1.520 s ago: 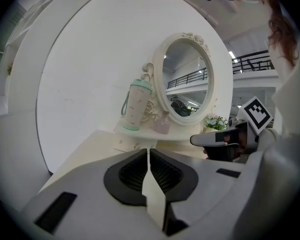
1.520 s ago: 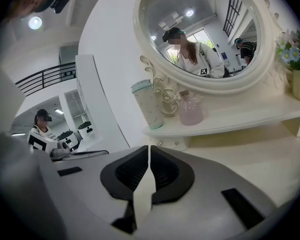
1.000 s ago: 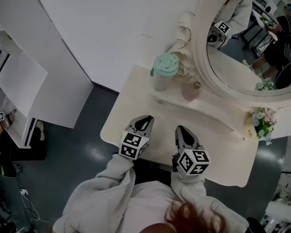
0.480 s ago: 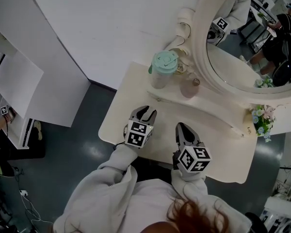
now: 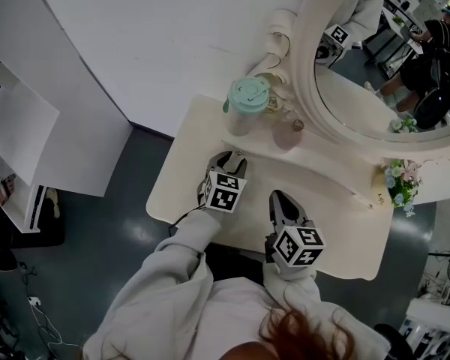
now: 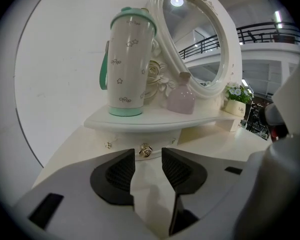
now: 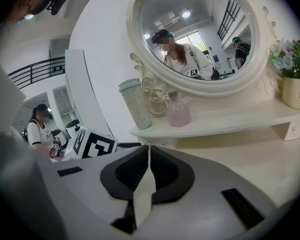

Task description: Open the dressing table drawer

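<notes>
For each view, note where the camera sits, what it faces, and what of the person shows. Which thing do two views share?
Head view: on the head, looking down at the table; sleeves, hair, left hand-held gripper, right hand-held gripper.
Left gripper view: on the left hand-held gripper, facing the drawer knob; its jaws, just opening, hold nothing.
Right gripper view: on the right hand-held gripper, facing the mirror; jaws shut.
All share the cup.
</notes>
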